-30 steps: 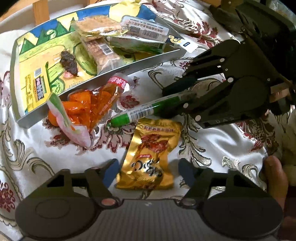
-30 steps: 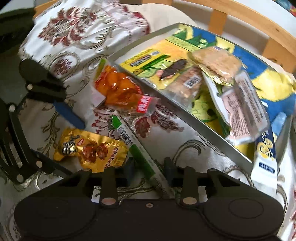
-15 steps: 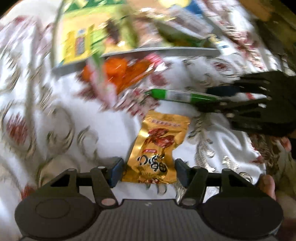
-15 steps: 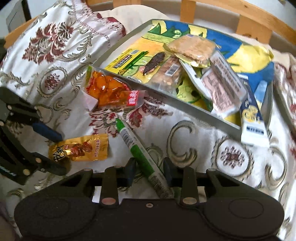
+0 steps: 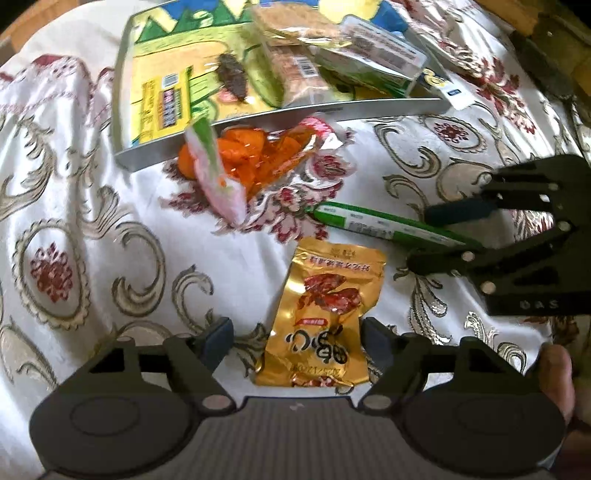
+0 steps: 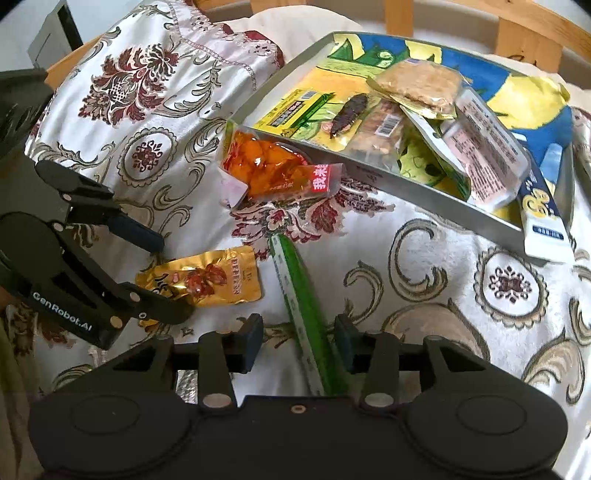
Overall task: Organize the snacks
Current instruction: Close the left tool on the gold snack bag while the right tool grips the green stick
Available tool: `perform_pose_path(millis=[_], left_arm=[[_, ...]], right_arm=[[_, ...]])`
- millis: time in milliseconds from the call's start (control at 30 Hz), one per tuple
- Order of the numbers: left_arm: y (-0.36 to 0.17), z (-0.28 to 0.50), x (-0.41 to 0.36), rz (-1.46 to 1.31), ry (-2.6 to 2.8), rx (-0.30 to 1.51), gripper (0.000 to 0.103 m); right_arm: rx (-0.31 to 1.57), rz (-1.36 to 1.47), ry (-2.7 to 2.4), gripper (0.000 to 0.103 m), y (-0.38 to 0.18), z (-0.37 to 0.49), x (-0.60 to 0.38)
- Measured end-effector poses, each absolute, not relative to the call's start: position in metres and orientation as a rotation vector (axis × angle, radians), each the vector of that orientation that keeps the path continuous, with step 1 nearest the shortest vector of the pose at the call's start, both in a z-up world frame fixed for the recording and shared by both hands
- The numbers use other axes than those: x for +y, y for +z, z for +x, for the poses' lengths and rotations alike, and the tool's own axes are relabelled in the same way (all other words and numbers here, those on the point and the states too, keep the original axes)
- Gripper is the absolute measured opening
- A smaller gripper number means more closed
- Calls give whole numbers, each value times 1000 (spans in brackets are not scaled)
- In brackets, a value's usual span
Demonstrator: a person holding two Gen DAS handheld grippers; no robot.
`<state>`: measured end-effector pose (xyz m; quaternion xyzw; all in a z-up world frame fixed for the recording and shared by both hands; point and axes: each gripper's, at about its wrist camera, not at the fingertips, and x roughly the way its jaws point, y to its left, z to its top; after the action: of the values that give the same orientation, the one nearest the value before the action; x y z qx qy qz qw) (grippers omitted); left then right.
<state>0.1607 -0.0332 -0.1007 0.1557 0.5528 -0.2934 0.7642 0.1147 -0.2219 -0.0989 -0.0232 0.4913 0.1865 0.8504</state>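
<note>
Floral satin cloth (image 6: 424,258) over the surface, wooden rail (image 6: 517,26) behind, tray (image 6: 424,184) of snacks, left gripper (image 5: 297,341) released – jaws just widening around gold packet (image 5: 325,306), right gripper (image 6: 299,341) just loosening, not pressing green stick (image 6: 303,302) between jaws.

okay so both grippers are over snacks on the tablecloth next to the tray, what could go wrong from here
1. The left gripper has just been opening; its jaws straddle the gold packet without touching. Closing on the slick foil could squeeze it out or bunch the tablecloth.
2. The right gripper has also just been opening around the green stick, which may roll free.
3. The two grippers sit close together, so lifting at once risks a collision.
</note>
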Motion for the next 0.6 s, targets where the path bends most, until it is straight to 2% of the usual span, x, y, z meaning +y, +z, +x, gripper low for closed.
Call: perform_pose_path(millis=[100, 167, 233, 300, 333, 400, 467, 533, 600], left_arm=[[-100, 157, -40, 373, -684, 1169, 82], [-100, 154, -43, 391, -709, 1155, 82], [-101, 153, -45, 401, -725, 1155, 80], [-102, 154, -46, 388, -738, 1168, 72], [-102, 154, -45, 375, -746, 1177, 70], [-101, 154, -44, 375, -753, 1181, 58], [-100, 152, -44, 378, -757, 1182, 57], [-100, 152, -44, 378, -753, 1188, 55], [-98, 152, -43, 366, -740, 1195, 53]], right_arm=[[1021, -100, 386, 48, -102, 118, -223], [1014, -124, 392, 53, -104, 119, -222], [1010, -143, 402, 54, -105, 118, -220], [1006, -165, 405, 54, -106, 118, -218], [1003, -170, 407, 52, -106, 118, -217], [1004, -164, 400, 44, -107, 118, -217], [1011, -145, 396, 30, -108, 120, -217], [1016, -121, 399, 24, -108, 120, -217], [1007, -127, 398, 23, -108, 118, -216]])
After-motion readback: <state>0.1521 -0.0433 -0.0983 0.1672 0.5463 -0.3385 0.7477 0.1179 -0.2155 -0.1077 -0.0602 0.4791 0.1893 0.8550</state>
